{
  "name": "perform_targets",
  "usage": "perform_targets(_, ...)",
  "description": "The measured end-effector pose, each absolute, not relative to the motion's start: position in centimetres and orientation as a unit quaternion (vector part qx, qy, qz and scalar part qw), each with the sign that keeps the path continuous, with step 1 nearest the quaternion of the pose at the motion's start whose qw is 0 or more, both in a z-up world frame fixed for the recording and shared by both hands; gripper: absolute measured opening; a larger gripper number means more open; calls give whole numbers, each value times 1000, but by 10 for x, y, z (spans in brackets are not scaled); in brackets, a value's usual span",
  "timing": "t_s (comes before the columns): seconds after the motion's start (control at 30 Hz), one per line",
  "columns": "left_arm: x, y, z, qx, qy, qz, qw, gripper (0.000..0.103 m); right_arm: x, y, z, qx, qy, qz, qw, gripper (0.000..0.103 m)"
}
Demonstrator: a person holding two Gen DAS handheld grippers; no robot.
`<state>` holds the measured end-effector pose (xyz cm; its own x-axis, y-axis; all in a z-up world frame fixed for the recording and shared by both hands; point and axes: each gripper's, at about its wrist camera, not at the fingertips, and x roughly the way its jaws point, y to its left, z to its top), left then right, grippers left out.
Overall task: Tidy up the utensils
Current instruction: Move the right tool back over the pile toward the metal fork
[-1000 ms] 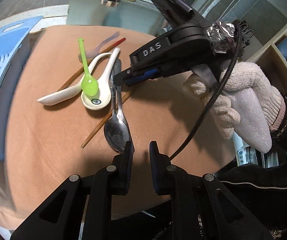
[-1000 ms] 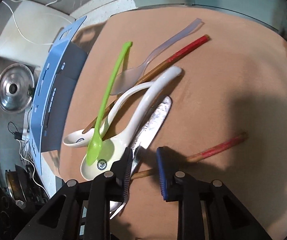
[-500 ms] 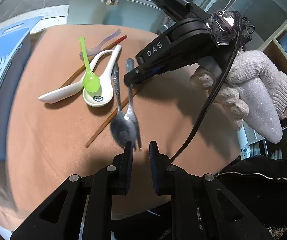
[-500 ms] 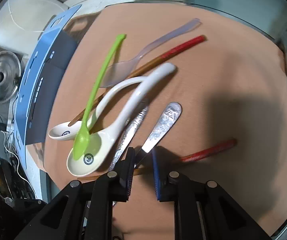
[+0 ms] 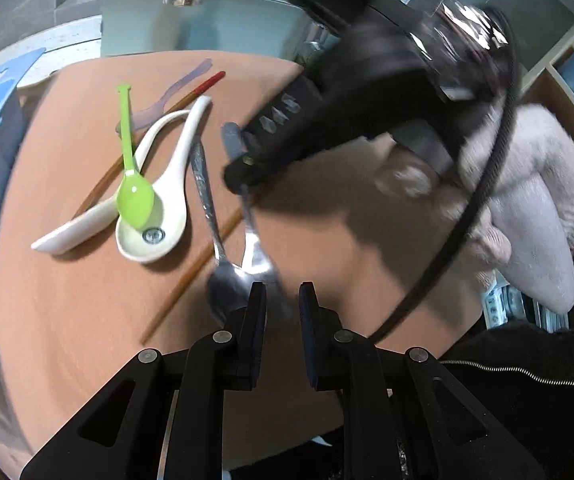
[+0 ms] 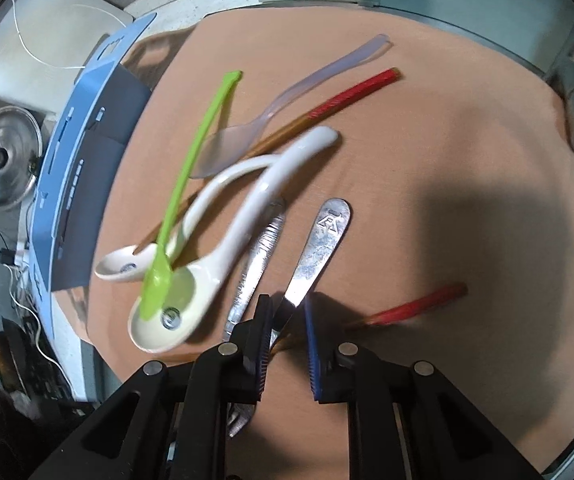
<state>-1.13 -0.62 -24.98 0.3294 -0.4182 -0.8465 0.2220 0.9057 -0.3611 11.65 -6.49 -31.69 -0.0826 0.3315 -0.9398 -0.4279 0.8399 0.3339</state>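
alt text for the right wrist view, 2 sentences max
The right gripper pinches the handle of a metal fork over an orange mat. To its left lie a metal spoon, two white ceramic spoons, a green plastic spoon, a clear spoon and red-tipped chopsticks.

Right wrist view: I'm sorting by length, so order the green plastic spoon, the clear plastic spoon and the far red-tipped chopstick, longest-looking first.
1. Far red-tipped chopstick: longest, though partly hidden under the spoons.
2. Green plastic spoon: nearly as long; fisheye bend leaves the top two unsure.
3. Clear plastic spoon: looks shortest, but it lies farther off.
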Motion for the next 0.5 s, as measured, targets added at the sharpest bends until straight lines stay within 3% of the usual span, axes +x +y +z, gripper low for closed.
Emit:
perform_targets(0.43,15,-36,-255,-61,556,-221,799,15,125,-105,-325,51,686,266,676,9)
perform_targets(0.5,17,-37,-260,-58,561,-219,796,23,127,-111,-327,73,689,263,672,9)
